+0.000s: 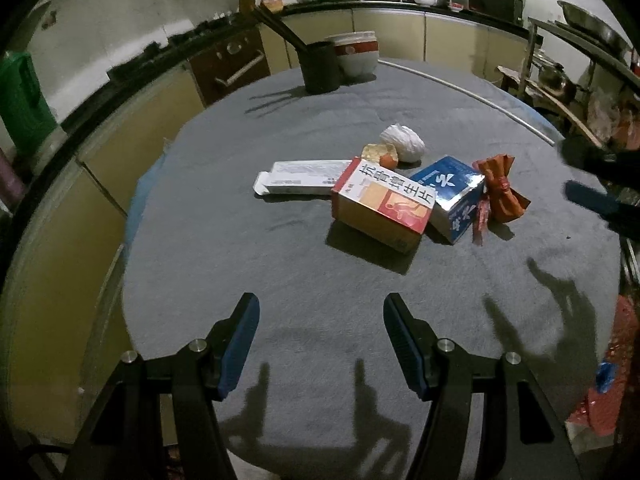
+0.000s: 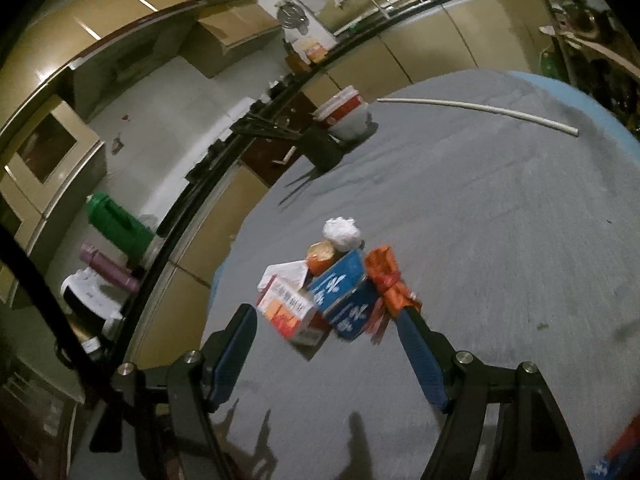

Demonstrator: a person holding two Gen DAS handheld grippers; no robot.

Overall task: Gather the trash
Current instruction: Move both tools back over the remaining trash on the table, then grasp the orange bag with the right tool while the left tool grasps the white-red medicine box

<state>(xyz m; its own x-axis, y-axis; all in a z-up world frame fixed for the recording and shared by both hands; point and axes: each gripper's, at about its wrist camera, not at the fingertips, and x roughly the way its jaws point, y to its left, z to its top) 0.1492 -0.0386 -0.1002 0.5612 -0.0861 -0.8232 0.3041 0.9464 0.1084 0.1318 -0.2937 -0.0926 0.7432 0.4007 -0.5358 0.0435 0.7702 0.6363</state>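
A heap of trash lies on the grey table cloth [image 1: 280,280]: a red and white medicine box [image 1: 384,204], a blue box [image 1: 452,196], a long white box [image 1: 300,178], an orange wrapper [image 1: 500,188], a white paper ball [image 1: 402,142] and an orange peel [image 1: 382,154]. My left gripper [image 1: 320,316] is open and empty, short of the heap. My right gripper [image 2: 326,320] is open above the table, its jaws on either side of the red box [image 2: 290,308] and blue box [image 2: 344,300]; the orange wrapper [image 2: 388,280] is by its right finger. The right gripper also shows at the left wrist view's right edge [image 1: 592,184].
A dark cup with chopsticks [image 1: 320,66] and a white jar with a red band [image 1: 356,54] stand at the table's far edge. A white rod [image 2: 480,110] lies across the far right. Kitchen cabinets and counter [image 1: 400,12] surround the table. A red bag [image 1: 612,380] sits at the right.
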